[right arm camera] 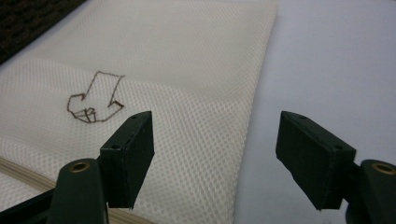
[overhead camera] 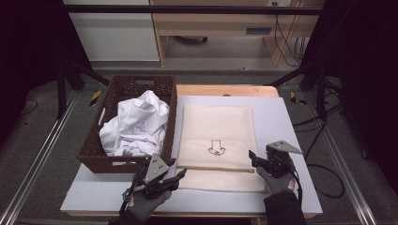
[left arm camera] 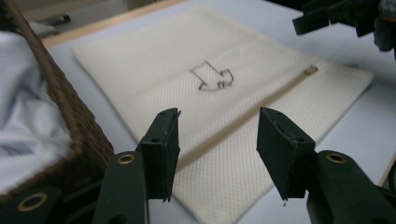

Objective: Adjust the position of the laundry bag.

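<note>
A cream mesh laundry bag (overhead camera: 218, 136) lies flat on the table, with a drawn arrow outline (overhead camera: 216, 149) and a zipper (left arm camera: 261, 109) running near its front edge. My left gripper (overhead camera: 180, 174) hovers at the bag's front left corner, beside the basket. In the left gripper view its jaws (left arm camera: 217, 116) stand apart above the zipper line with nothing between them. My right gripper (overhead camera: 253, 157) sits at the bag's right edge. Its jaws (right arm camera: 215, 121) are open over the bag's side edge, and they hold nothing.
A dark wicker basket (overhead camera: 94, 154) stands to the left of the bag, holding a crumpled white garment (overhead camera: 136, 124). The pale table mat (overhead camera: 281, 122) shows bare to the right of the bag. Metal rails run along both sides of the table.
</note>
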### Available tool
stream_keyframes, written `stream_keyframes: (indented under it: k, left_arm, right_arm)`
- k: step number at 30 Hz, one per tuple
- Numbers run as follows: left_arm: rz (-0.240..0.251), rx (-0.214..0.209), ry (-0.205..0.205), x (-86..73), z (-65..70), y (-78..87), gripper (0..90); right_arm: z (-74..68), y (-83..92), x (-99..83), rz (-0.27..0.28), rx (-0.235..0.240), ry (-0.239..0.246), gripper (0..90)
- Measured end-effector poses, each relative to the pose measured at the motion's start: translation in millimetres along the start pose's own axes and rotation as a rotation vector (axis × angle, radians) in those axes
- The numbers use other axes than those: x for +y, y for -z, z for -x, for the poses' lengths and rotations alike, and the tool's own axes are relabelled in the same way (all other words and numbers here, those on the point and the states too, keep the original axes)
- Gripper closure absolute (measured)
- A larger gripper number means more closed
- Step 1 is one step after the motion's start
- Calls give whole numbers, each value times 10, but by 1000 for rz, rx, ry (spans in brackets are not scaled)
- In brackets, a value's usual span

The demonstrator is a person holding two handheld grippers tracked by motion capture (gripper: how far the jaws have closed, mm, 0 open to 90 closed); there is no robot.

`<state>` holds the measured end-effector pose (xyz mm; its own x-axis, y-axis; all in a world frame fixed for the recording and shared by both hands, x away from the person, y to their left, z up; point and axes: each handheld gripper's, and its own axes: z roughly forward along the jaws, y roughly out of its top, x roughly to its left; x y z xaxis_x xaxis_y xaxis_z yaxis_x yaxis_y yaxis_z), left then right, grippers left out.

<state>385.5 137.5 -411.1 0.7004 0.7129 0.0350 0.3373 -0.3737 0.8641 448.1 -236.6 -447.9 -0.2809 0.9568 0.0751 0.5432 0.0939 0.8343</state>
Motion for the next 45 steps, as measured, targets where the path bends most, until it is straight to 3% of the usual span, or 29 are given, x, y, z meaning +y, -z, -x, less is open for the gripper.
stream_keyframes:
  k: [4,7,9,10,16,20,22,28,31,36,40,42,45]
  left_arm:
    - [-58,-5,7,-127,22,-58,509]
    - [-156,-2,19,-303,6,-171,523]
    - [-193,17,24,-373,-7,-244,531]
    - [-213,8,37,-408,-30,-284,536]
    - [-259,12,70,-506,-88,-391,568]
    - [-264,-17,92,-526,-100,-407,634]
    - [-274,-24,78,-518,-91,-405,689]
    - [-270,-63,93,-517,-96,-410,827]
    - [-261,-54,83,-514,-91,-403,855]
    - [-239,-43,91,-517,-78,-398,858]
    - [-238,-21,79,-518,-65,-402,831]
    - [-235,-19,76,-510,-65,-395,782]
    - [-183,-28,61,-443,-44,-333,682]
  right_arm:
    - [16,-43,-47,-34,-14,-9,304]
    - [59,-85,-92,-58,-28,-15,350]
    - [72,-111,-116,-80,-35,-27,372]
    - [81,-125,-128,-90,-37,-26,386]
    - [115,-190,-180,-140,-47,-33,492]
    - [131,-208,-213,-167,-58,-37,573]
    - [136,-217,-221,-181,-45,-44,611]
    - [131,-222,-224,-189,3,-63,812]
    - [141,-226,-212,-189,20,-74,855]
    - [171,-221,-201,-148,16,-77,858]
    - [157,-219,-205,-147,13,-76,817]
    - [148,-209,-205,-135,10,-64,747]
    - [137,-162,-191,-86,29,-76,606]
